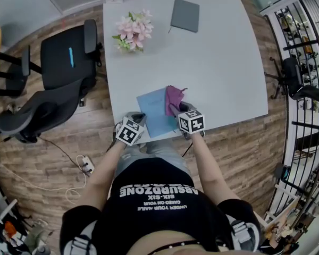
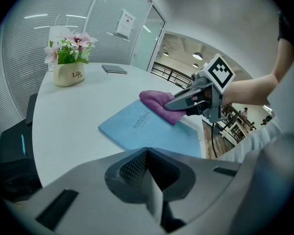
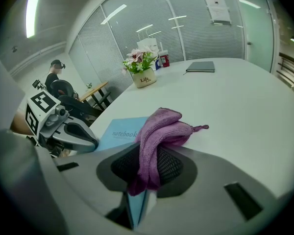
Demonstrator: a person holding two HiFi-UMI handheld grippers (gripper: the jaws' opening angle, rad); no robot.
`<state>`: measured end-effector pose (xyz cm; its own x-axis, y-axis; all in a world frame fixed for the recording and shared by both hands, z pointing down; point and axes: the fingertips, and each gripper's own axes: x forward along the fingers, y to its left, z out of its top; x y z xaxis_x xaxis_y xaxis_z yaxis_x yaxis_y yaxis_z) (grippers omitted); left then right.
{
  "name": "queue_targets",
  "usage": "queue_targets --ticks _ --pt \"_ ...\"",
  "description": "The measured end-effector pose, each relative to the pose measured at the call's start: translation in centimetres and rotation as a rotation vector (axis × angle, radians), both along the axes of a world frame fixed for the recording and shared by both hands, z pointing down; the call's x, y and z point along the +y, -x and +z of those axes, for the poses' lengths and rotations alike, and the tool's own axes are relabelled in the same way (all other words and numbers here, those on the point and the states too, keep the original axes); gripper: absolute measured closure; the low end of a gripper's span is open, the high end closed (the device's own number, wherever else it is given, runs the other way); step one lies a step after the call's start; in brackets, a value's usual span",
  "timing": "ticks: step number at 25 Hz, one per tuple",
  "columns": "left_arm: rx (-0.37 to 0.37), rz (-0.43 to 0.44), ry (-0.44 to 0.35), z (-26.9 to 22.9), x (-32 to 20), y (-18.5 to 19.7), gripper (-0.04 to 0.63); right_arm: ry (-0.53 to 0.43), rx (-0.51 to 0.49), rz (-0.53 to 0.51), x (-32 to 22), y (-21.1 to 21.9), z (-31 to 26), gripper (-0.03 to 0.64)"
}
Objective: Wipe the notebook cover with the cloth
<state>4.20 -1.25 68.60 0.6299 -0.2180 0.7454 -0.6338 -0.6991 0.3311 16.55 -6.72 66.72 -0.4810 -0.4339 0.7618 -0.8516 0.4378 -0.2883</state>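
A light blue notebook (image 1: 153, 115) lies flat near the front edge of the white table (image 1: 228, 73); its cover (image 2: 147, 127) reads "notebook". My right gripper (image 1: 178, 109) is shut on a bunched purple cloth (image 3: 159, 131), which rests on the notebook's right part (image 1: 174, 99). From the left gripper view the right gripper (image 2: 179, 103) lies low over the cloth (image 2: 157, 101). My left gripper (image 2: 148, 153) has its jaws shut with nothing between them. It sits at the notebook's near left corner (image 1: 137, 120), and the right gripper view shows the left gripper (image 3: 90, 142) at the notebook's edge (image 3: 120, 131).
A pot of pink flowers (image 1: 133, 32) stands at the table's far left. A dark grey book (image 1: 185, 15) lies at the back. Two black office chairs (image 1: 69, 54) (image 1: 40, 110) stand left of the table. A power strip (image 1: 86, 166) lies on the wooden floor.
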Motion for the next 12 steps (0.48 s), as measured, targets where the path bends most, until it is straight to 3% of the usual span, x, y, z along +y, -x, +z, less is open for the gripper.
queue_targets --ticks 12 --pt "0.009 -0.010 0.004 0.2 0.0 0.1 0.578 0.012 -0.041 -0.043 0.8 4.3 0.1 0.526"
